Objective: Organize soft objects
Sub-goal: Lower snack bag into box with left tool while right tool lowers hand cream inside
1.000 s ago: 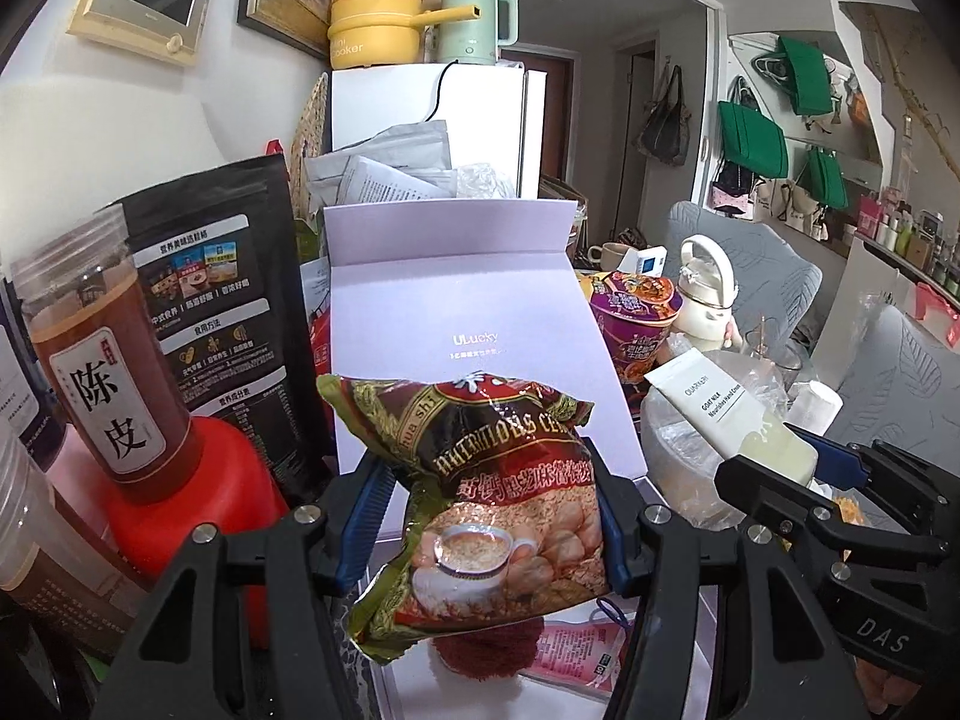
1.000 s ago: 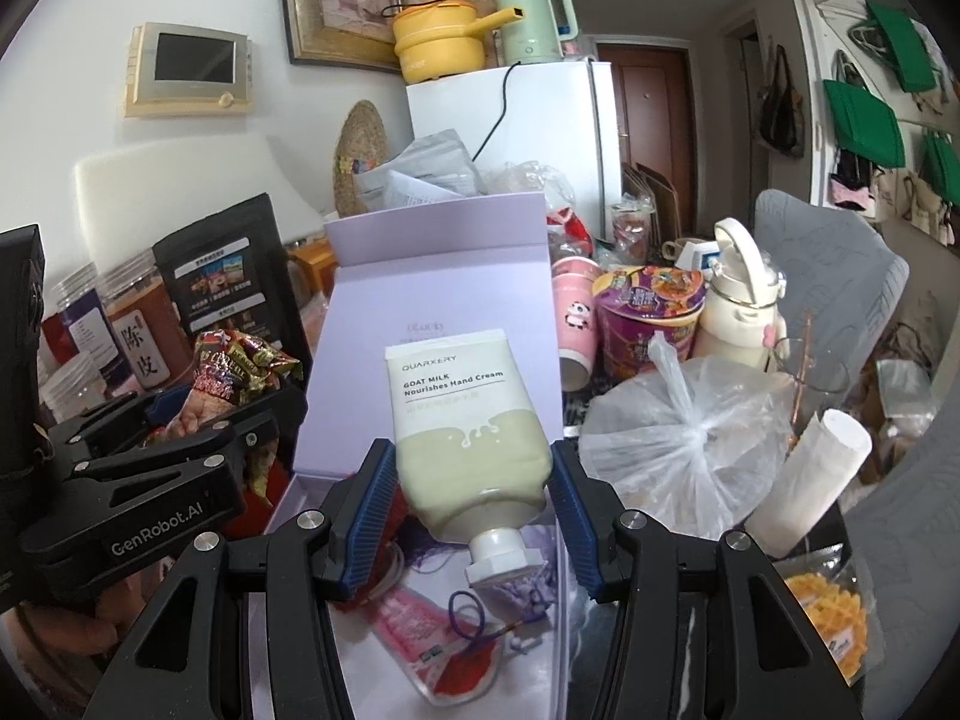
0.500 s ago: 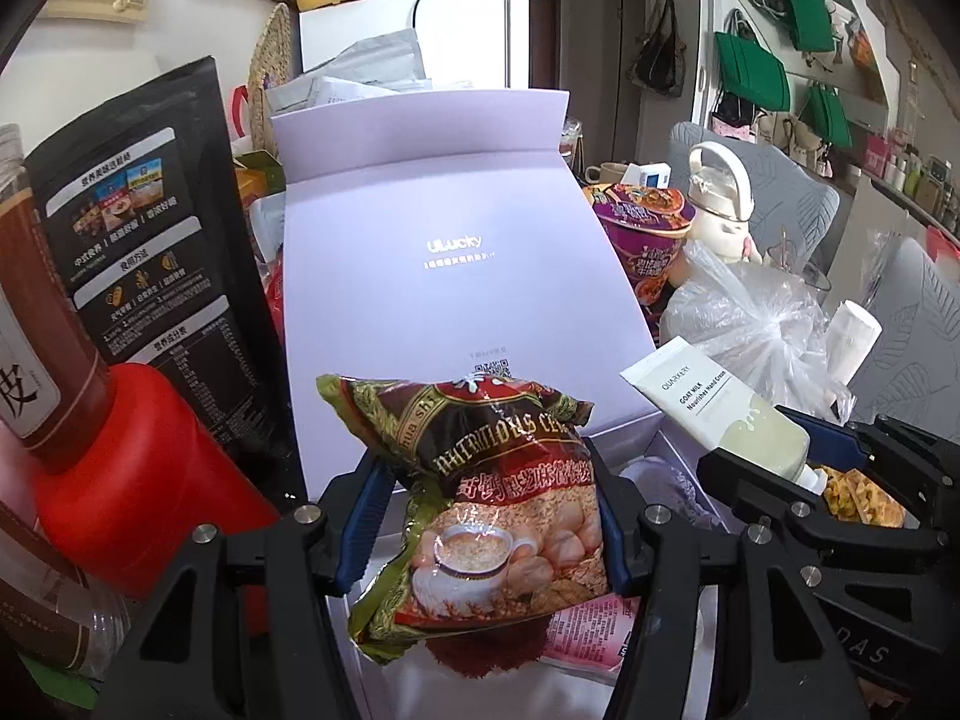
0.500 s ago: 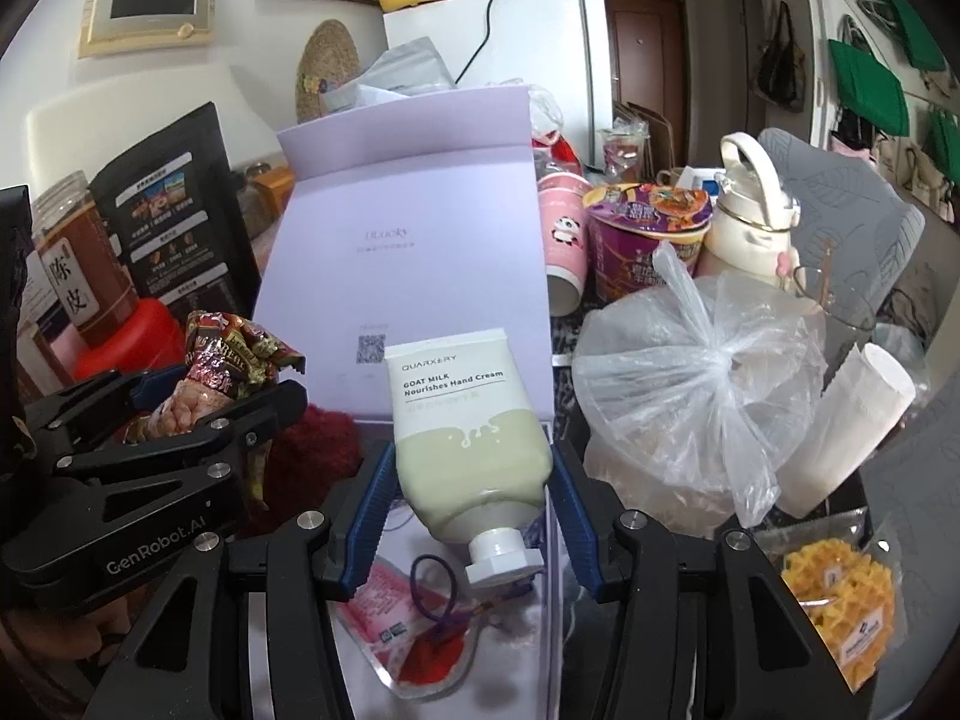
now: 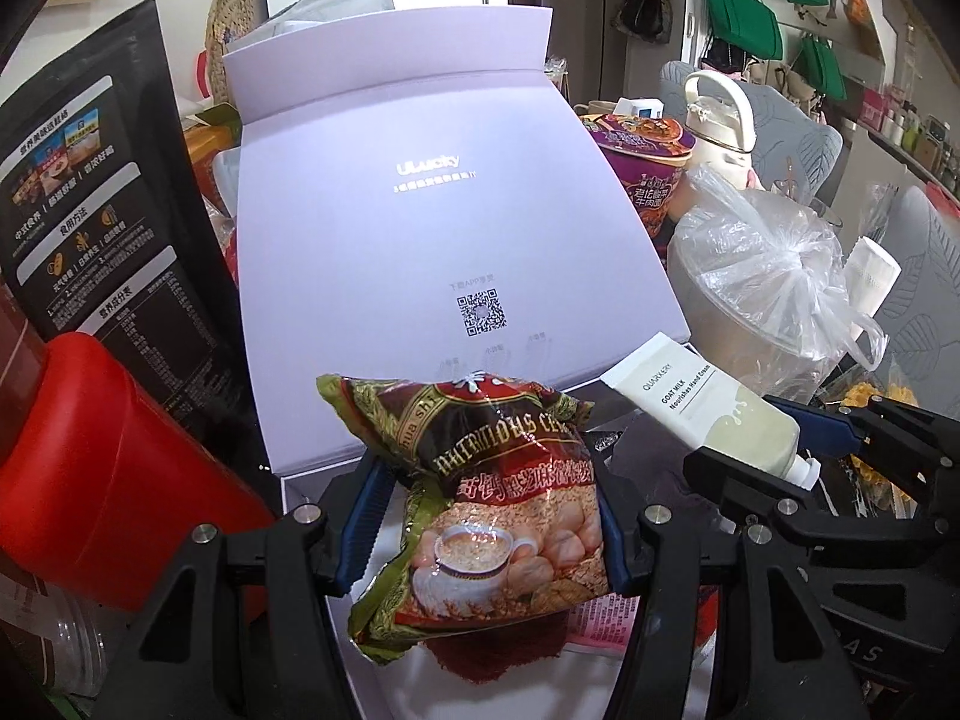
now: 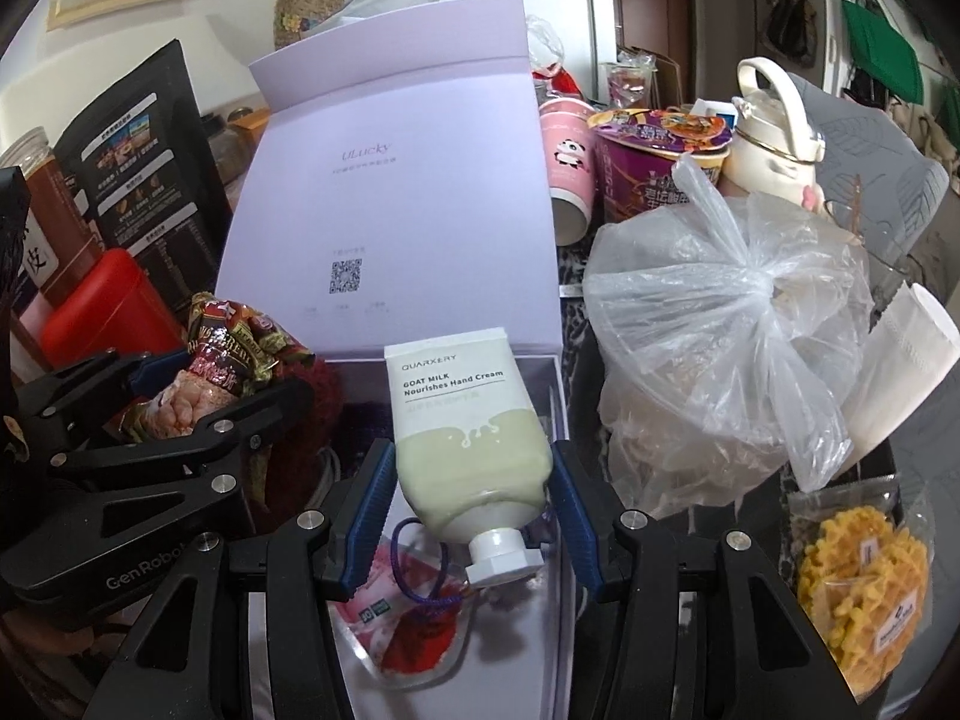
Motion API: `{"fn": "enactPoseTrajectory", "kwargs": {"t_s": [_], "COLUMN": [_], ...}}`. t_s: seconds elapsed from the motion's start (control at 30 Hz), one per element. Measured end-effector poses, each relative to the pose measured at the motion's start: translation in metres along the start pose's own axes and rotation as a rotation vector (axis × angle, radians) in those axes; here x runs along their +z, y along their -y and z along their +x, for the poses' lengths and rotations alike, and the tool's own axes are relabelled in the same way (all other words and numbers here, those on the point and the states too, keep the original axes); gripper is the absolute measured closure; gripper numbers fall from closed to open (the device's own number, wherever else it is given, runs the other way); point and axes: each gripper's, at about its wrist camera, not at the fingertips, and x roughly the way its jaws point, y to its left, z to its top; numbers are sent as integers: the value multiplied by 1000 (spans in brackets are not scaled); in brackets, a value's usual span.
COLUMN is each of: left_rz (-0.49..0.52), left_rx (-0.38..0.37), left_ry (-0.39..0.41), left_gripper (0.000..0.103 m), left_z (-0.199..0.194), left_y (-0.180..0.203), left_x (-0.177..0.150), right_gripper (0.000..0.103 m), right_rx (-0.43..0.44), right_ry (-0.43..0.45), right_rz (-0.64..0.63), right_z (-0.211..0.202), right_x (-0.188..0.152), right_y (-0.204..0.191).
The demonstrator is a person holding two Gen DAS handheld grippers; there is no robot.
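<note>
My left gripper (image 5: 486, 519) is shut on a brown and green cereal packet (image 5: 498, 498), held over the near end of the open lilac box (image 5: 420, 228). In the right wrist view that packet (image 6: 216, 372) and the left gripper (image 6: 198, 414) show at the left. My right gripper (image 6: 471, 495) is shut on a hand cream tube (image 6: 465, 438), cap toward the camera, above the box's tray. The tube (image 5: 708, 414) also shows at the right of the left wrist view. In the tray lie a dark red fuzzy item (image 6: 300, 438) and a pink clear pouch (image 6: 402, 630) with a blue cord.
A black pouch (image 5: 102, 192) and a red-lidded jar (image 5: 102, 468) stand left of the box. A tied plastic bag over a bowl (image 6: 720, 348), a noodle cup (image 6: 654, 162), a cream kettle (image 6: 774, 120), a paper roll (image 6: 900, 372) and yellow snacks (image 6: 858, 588) crowd the right.
Both grippers have sunk toward the box with their loads and tipped further down. The box lid and tray now fill more of each view. Neither grip has changed.
</note>
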Motion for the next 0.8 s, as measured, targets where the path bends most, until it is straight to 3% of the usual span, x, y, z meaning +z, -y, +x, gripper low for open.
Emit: {"fn": "enactPoseTrajectory", "kwargs": {"t_s": [0.63, 0.8], "left_rz": [5, 1], "left_rx": [-18, -8], "left_ry": [-127, -154], "left_gripper": [45, 40], "left_z": [37, 43], "left_y": [5, 7], "left_x": [-4, -4], "right_gripper": [51, 51], "right_rx": [15, 9], "right_ry": [-70, -78], "right_rz": [5, 4], "right_z": [18, 20], "right_x": [-6, -5], "right_y": [4, 3]}}
